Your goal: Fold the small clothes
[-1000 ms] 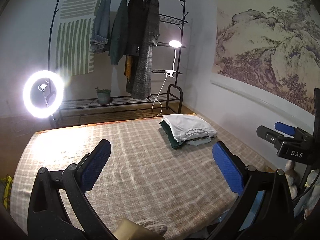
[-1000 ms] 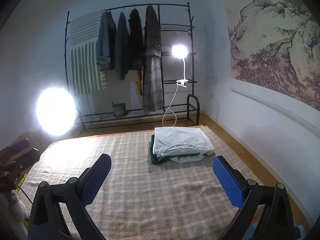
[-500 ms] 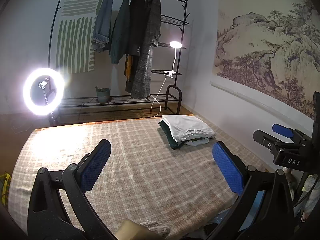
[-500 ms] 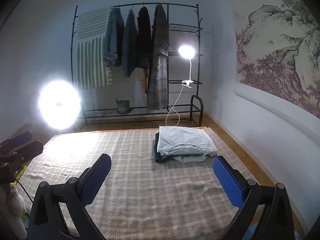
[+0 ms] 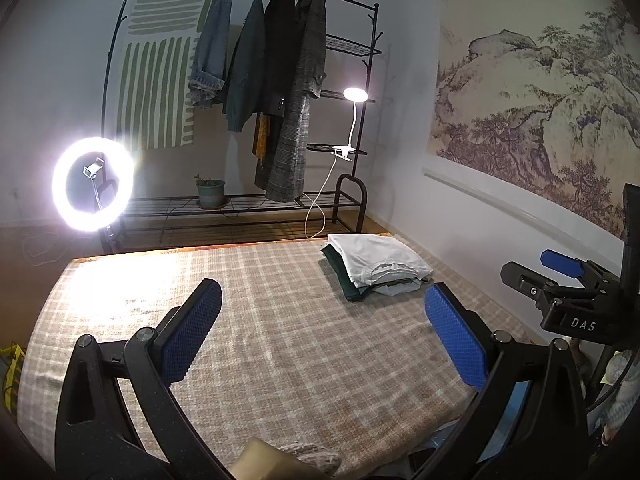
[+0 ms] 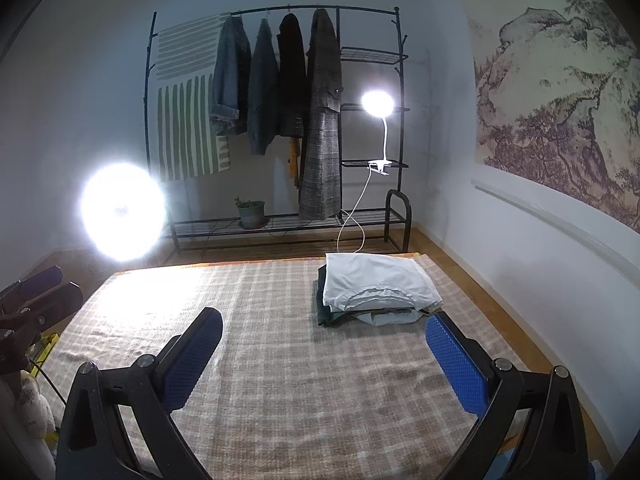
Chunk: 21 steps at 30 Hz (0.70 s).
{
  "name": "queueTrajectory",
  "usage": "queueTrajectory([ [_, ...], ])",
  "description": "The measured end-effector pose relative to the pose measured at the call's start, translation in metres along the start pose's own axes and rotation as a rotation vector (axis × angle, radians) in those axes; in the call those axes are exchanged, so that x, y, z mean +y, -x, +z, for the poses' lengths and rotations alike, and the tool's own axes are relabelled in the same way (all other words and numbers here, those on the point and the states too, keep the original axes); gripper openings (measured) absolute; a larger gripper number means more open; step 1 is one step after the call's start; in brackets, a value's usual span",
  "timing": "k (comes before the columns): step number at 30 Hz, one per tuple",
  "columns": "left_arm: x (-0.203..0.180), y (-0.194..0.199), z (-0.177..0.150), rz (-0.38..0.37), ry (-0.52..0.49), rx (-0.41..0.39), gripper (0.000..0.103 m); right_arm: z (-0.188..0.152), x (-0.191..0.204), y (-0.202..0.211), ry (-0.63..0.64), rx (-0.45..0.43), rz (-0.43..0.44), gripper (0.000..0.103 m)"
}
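A stack of folded clothes [image 5: 374, 264] [image 6: 374, 286], white on top with dark green beneath, lies at the far right of the table under a plaid cloth [image 5: 256, 320] [image 6: 280, 360]. My left gripper [image 5: 324, 332] is open above the near part of the table with nothing between its blue pads. My right gripper [image 6: 326, 354] is open too, held over the cloth short of the stack. The right gripper [image 5: 560, 276] also shows at the right edge of the left wrist view. Part of the left gripper [image 6: 36, 296] shows at the left edge of the right wrist view.
A black garment rack [image 5: 276, 92] with hanging coats stands behind the table. A ring light [image 5: 93, 185] glares at the left and a clip lamp [image 5: 355, 95] shines on the rack. A beige object [image 5: 280, 460] lies at the table's near edge. A wall mural [image 5: 540, 108] runs along the right.
Both grippers have pulled back and risen slightly, so the table and stack look a little farther away. Both stay open and the stack has not moved.
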<state>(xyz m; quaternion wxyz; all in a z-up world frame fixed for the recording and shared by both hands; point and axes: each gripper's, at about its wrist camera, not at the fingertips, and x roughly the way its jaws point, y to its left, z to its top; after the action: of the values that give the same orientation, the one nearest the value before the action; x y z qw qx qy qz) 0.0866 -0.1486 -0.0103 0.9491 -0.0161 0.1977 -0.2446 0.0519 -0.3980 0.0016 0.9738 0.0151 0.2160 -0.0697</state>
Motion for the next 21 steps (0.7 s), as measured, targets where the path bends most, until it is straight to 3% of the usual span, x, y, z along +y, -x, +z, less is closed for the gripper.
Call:
queueTrajectory([
  [21,0.0024,0.0004,-0.0001,0.001,0.001,-0.001,0.103,-0.0047,0.0088,-0.0012,0.003,0.012,0.014,0.103],
])
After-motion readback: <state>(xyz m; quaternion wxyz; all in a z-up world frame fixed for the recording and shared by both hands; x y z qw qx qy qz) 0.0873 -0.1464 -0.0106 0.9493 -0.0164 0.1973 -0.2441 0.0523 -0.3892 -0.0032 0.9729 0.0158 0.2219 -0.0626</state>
